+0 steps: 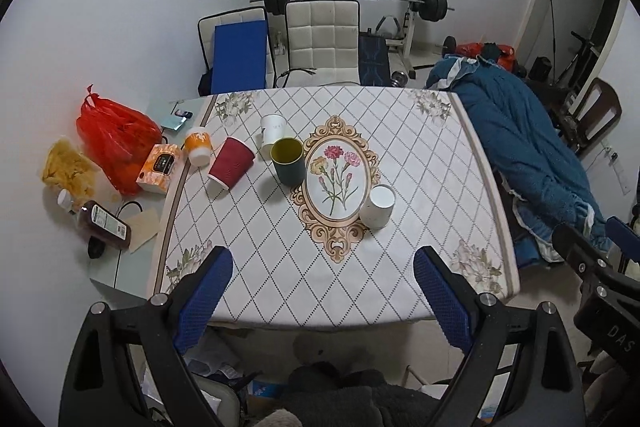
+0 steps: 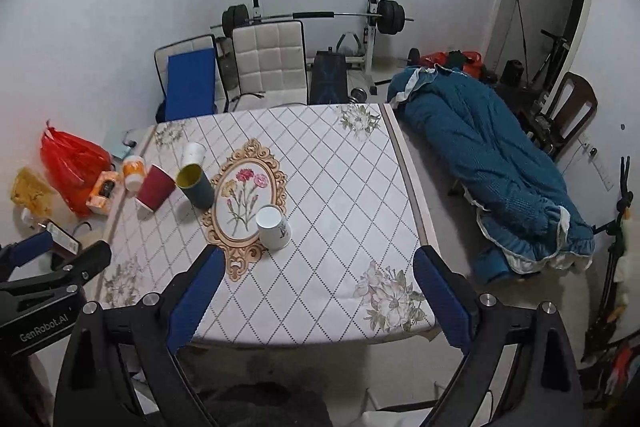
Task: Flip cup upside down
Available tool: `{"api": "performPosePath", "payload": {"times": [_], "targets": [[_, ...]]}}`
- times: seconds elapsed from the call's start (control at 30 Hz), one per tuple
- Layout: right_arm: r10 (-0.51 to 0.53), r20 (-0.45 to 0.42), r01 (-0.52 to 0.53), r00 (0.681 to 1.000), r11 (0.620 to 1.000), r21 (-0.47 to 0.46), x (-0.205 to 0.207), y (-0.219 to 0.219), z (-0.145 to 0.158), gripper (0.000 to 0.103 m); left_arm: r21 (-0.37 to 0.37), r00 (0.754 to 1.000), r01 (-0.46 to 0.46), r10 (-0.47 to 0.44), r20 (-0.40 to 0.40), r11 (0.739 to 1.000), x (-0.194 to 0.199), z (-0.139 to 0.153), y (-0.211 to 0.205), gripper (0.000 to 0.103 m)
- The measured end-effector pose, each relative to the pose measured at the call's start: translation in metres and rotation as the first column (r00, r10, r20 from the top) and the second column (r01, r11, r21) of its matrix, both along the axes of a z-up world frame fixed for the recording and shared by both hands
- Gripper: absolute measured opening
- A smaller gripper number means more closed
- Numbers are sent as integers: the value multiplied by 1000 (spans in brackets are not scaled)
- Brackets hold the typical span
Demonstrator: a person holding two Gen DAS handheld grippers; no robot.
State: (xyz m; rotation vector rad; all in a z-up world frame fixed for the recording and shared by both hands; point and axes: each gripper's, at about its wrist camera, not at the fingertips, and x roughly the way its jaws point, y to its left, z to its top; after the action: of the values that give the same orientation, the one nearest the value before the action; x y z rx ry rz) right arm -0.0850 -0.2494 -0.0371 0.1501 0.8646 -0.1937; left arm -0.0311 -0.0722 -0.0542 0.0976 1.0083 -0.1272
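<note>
Several cups stand on the patterned tablecloth (image 1: 400,155). A dark teal cup (image 1: 287,163) with a yellow inside stands upright, mouth up; it also shows in the right wrist view (image 2: 196,185). A white paper cup (image 1: 377,207) stands base up near the flower medallion, as in the right wrist view (image 2: 273,227). A red ribbed cup (image 1: 231,163) (image 2: 155,191), an orange-and-white cup (image 1: 198,145) (image 2: 133,171) and another white cup (image 1: 272,133) (image 2: 193,154) stand at the left. My left gripper (image 1: 322,271) and right gripper (image 2: 316,267) are open and empty, above the table's near edge.
A red plastic bag (image 1: 114,143), an orange box (image 1: 159,167) and a lying bottle (image 1: 105,225) sit left of the cloth. A blue quilt (image 2: 480,163) lies on a bed to the right. White chairs (image 1: 322,43) and a barbell rack stand behind the table.
</note>
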Motion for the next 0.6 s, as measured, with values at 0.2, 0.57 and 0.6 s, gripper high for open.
{"api": "performPosePath", "payload": {"times": [0.2,0.57,0.6], "targets": [[15,43,-15,999,1000,-10,-29,1,33,97,-4,1000,-19,19,15,1000,-14,18,1,93],[10,35,-9,999,999,-33,-41,-5,51,97,7,1000,-23,23,17,1000,-22,23,-1,93],[10,31,-9,999,999,-35,-38,-6,51,97,5,1000,-23,23,13,1000,-23,22,-1,93]]}}
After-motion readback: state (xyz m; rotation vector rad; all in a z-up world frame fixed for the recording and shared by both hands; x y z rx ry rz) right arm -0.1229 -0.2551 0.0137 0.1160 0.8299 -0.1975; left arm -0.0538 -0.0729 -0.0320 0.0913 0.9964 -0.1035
